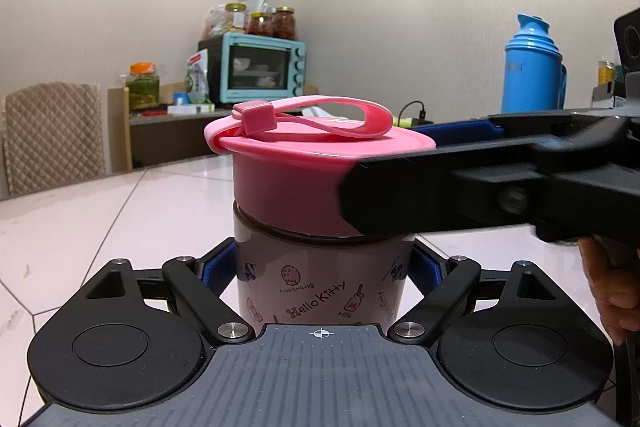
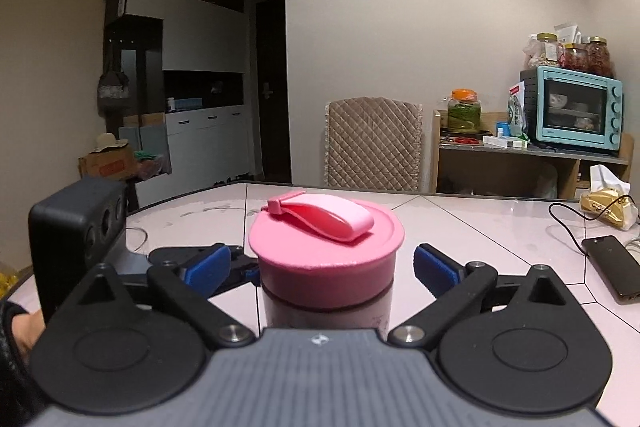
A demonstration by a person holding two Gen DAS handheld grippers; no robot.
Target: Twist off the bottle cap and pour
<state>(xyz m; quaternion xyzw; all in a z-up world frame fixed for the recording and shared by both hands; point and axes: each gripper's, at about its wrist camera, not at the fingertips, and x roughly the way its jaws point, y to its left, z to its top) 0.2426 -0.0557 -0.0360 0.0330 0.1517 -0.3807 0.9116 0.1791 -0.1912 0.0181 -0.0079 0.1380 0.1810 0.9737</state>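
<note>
A pink-capped bottle stands upright on the pale tiled surface. The left hand-held gripper is clamped on the bottle's body. The right hand-held gripper has its fingers apart, flanking the pink cap without touching it.

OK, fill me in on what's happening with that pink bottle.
A person is working with a gripper in each hand. The left gripper is closed around the body of the Hello Kitty bottle, holding it upright on the table. The right gripper is level with the pink cap, its blue pads apart on either side and not yet touching it. The cap is still on; nothing has been poured.
</note>
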